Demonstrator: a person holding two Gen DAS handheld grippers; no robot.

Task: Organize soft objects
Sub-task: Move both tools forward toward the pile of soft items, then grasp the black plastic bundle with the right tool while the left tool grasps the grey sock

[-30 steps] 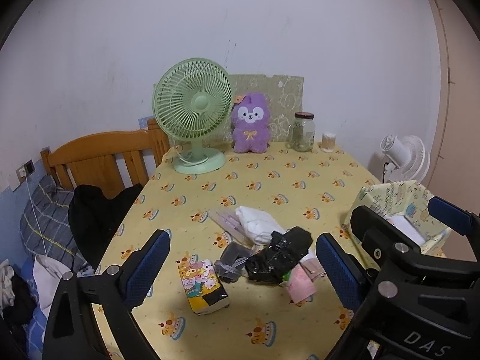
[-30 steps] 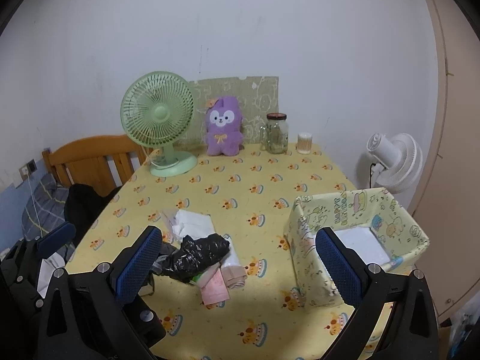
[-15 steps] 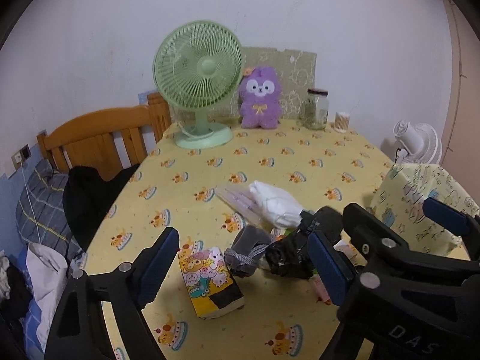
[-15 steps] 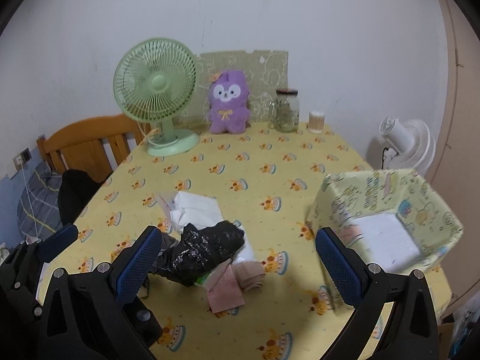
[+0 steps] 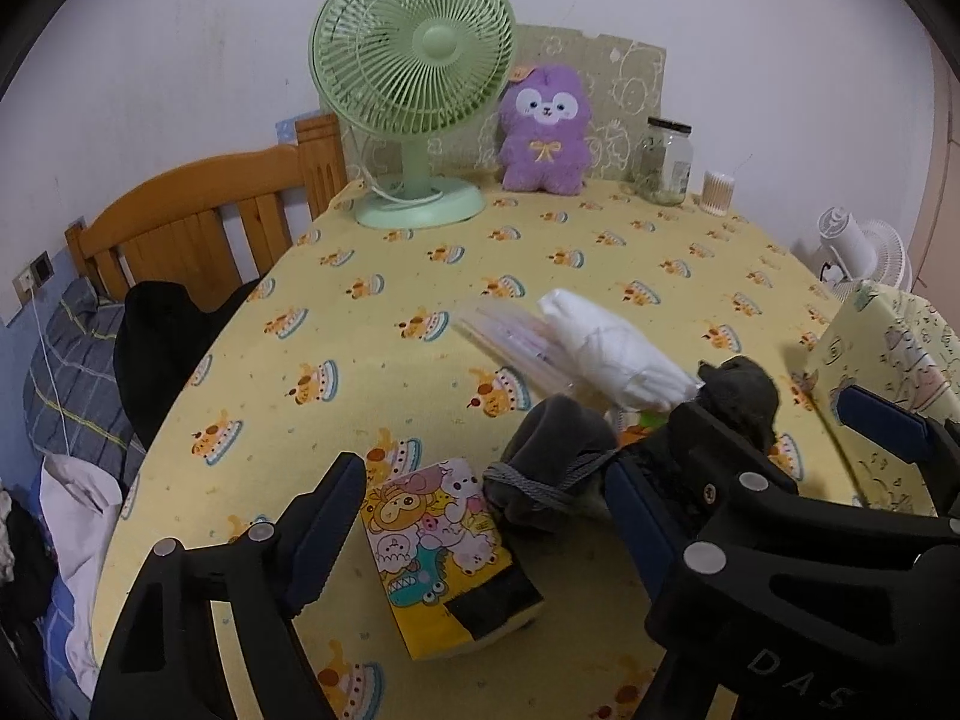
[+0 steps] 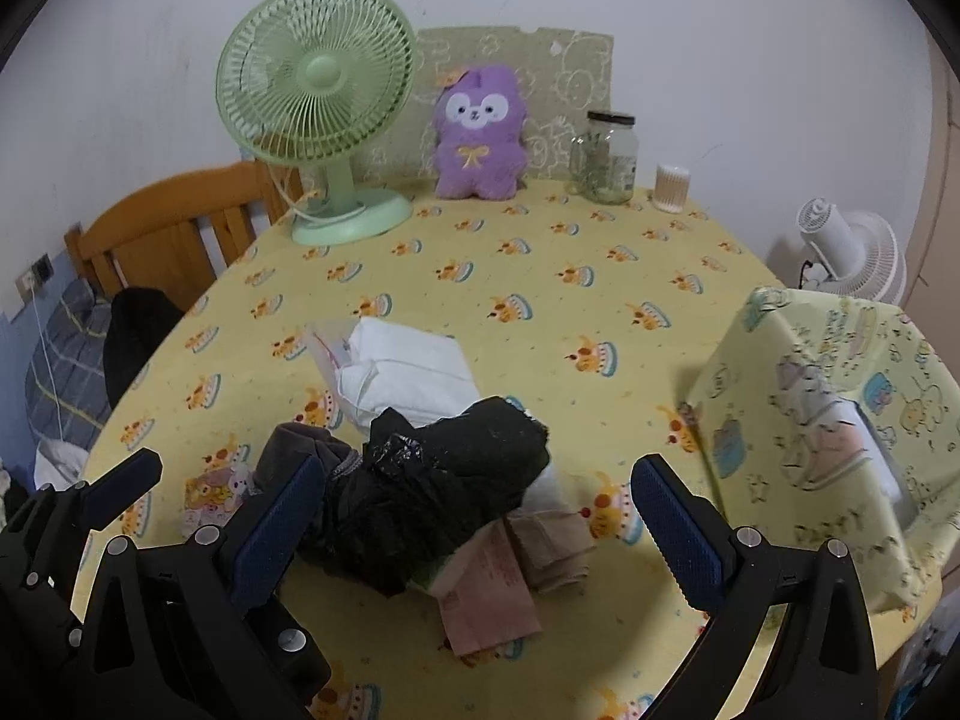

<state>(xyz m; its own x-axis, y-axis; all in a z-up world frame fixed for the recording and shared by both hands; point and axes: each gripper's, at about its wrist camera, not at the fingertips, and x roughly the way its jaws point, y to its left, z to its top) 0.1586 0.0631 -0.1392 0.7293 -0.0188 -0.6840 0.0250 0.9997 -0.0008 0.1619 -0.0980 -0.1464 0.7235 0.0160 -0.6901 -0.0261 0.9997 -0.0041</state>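
A heap of soft things lies on the yellow tablecloth (image 6: pixel 540 240). It holds a crumpled black bag (image 6: pixel 456 480), a white folded pack (image 6: pixel 408 372), a grey cloth bundle (image 5: pixel 552 468) and pink packs (image 6: pixel 492 594). A cartoon-print tissue pack (image 5: pixel 444 540) lies beside it. My left gripper (image 5: pixel 480 522) hovers over the tissue pack and the grey bundle. Its jaws are closing, and the pads touch nothing. My right gripper (image 6: pixel 477 525) stands open around the black bag without pressing it. A yellow-green fabric box (image 6: pixel 828 420) stands at the right.
At the back stand a green desk fan (image 6: pixel 318 108), a purple plush (image 6: pixel 480 132), a glass jar (image 6: pixel 606 162) and a cotton-swab cup (image 6: pixel 672 189). A white fan (image 6: pixel 852 252) is beyond the right edge. A wooden chair (image 5: pixel 198 228) with dark clothes is at the left.
Both grippers have come down and closer to the heap, which now looks larger and sits between their fingers. The left gripper's jaws have narrowed.
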